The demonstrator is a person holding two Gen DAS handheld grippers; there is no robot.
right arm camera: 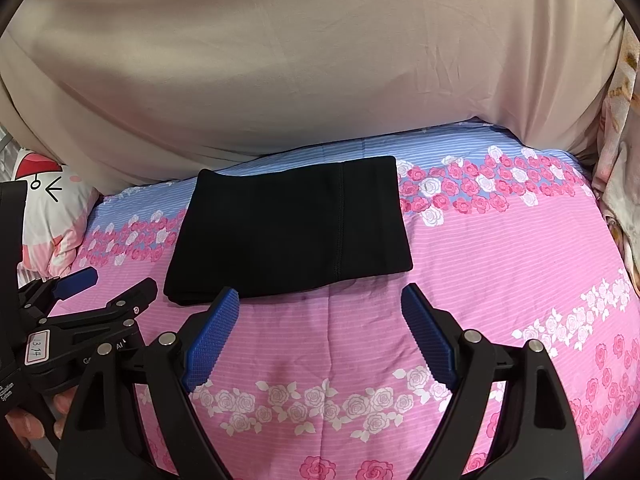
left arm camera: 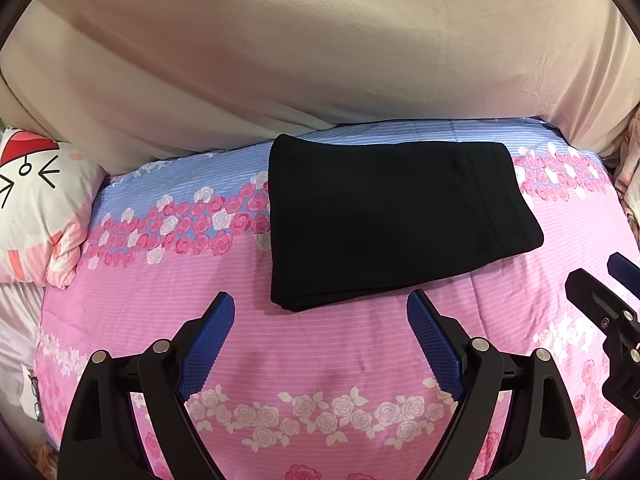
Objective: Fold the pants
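The black pants [left arm camera: 396, 216] lie folded into a compact rectangle on the pink and blue floral bedspread [left arm camera: 320, 360]. They also show in the right wrist view [right arm camera: 288, 228]. My left gripper [left arm camera: 320, 304] is open and empty, just in front of the near edge of the pants. My right gripper [right arm camera: 320, 296] is open and empty, close to the near edge of the pants. The right gripper shows at the right edge of the left wrist view [left arm camera: 616, 304]. The left gripper shows at the left of the right wrist view [right arm camera: 104, 292].
A large beige cushion or headboard [left arm camera: 320, 60] rises behind the pants. A white and pink cartoon pillow [left arm camera: 36, 208] lies at the left. A patterned cloth [right arm camera: 620, 184] hangs at the right edge. The bedspread [right arm camera: 500, 280] stretches right of the pants.
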